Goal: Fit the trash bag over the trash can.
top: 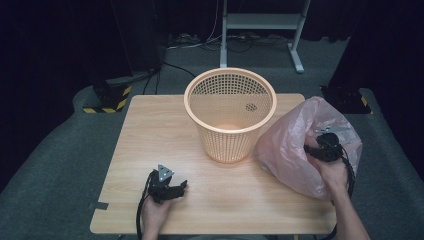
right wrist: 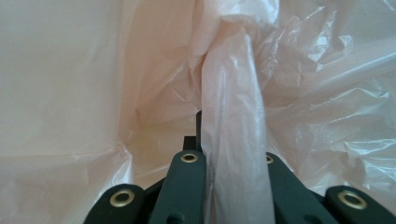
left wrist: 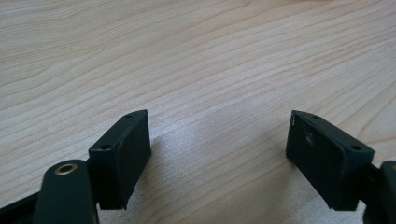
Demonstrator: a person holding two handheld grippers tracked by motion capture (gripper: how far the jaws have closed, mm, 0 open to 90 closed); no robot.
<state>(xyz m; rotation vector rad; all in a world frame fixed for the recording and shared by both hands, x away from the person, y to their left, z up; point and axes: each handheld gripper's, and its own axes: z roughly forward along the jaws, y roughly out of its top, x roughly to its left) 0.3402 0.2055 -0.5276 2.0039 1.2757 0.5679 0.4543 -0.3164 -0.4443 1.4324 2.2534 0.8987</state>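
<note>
High view tells us we have only begun: our right claw [top: 327, 146] pinches the bag [top: 295, 145] just right of the empty basket [top: 230, 112], our left claw [top: 172, 189] idle, jaws apart, so lining remains.

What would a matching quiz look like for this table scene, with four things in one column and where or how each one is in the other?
Things:
1. basket
2. plastic bag
3. left gripper
4. right gripper

States:
A. pink and crumpled, at the table's right edge
B. jaws wide apart over bare wood
C. orange, upright, open end up, mid-table
D. jaws closed on a fold of thin film

Pairs: 1-C, 2-A, 3-B, 4-D. The left gripper view shows wood grain between the spread jaws; the right gripper view shows a strip of the bag pinched between its jaws.
</note>
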